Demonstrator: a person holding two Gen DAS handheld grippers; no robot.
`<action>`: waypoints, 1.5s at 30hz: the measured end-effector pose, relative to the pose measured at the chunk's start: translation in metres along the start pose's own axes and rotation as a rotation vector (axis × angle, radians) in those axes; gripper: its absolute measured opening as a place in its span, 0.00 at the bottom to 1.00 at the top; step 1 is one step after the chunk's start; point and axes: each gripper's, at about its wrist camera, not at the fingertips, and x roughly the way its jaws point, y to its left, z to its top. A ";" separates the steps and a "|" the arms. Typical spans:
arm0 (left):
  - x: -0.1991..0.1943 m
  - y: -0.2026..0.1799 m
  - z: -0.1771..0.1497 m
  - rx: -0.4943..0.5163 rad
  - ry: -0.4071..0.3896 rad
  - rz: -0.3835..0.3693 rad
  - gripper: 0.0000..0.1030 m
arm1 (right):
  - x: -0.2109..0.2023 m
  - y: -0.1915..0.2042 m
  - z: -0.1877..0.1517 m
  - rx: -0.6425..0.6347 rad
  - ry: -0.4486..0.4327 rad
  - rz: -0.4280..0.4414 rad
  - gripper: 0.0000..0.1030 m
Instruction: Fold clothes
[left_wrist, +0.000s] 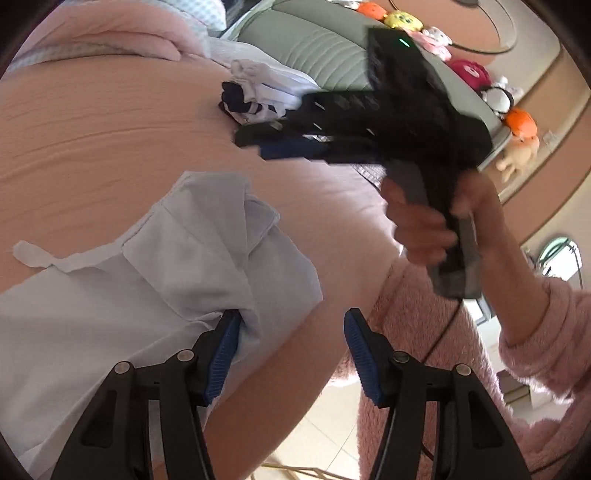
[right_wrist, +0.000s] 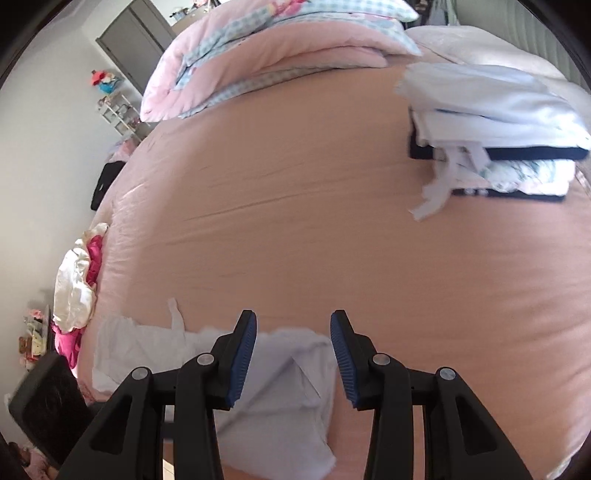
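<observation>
Pale-blue shirt (left_wrist: 147, 266) beneath open left hand-held gripper (left_wrist: 291, 350).

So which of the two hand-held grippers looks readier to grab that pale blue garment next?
Left, probably. The left hand-held gripper is open, one pad already against the pale blue garment. The right hand-held gripper, also open, hovers above it, apparently farther from the cloth.

1. The white garment (left_wrist: 155, 258) is thin, smooth matt cloth, lightly creased.
2. The bed sheet (right_wrist: 314, 206) is peach matt cloth, finely wrinkled.
3. The left gripper (left_wrist: 291, 354) is matt black plastic with ribbed blue pads (left_wrist: 225, 354).
4. The sleeve (left_wrist: 546, 332) is fuzzy pink fleece.
</observation>
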 end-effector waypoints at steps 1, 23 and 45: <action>-0.003 -0.001 -0.001 0.001 -0.007 0.013 0.53 | 0.011 0.007 0.008 -0.008 0.019 0.002 0.42; -0.012 0.000 -0.002 -0.080 -0.009 -0.066 0.62 | -0.036 0.007 -0.085 -0.272 0.250 -0.107 0.43; -0.110 0.132 -0.039 -0.488 -0.166 0.529 0.61 | -0.003 0.027 -0.105 -0.162 0.080 -0.023 0.49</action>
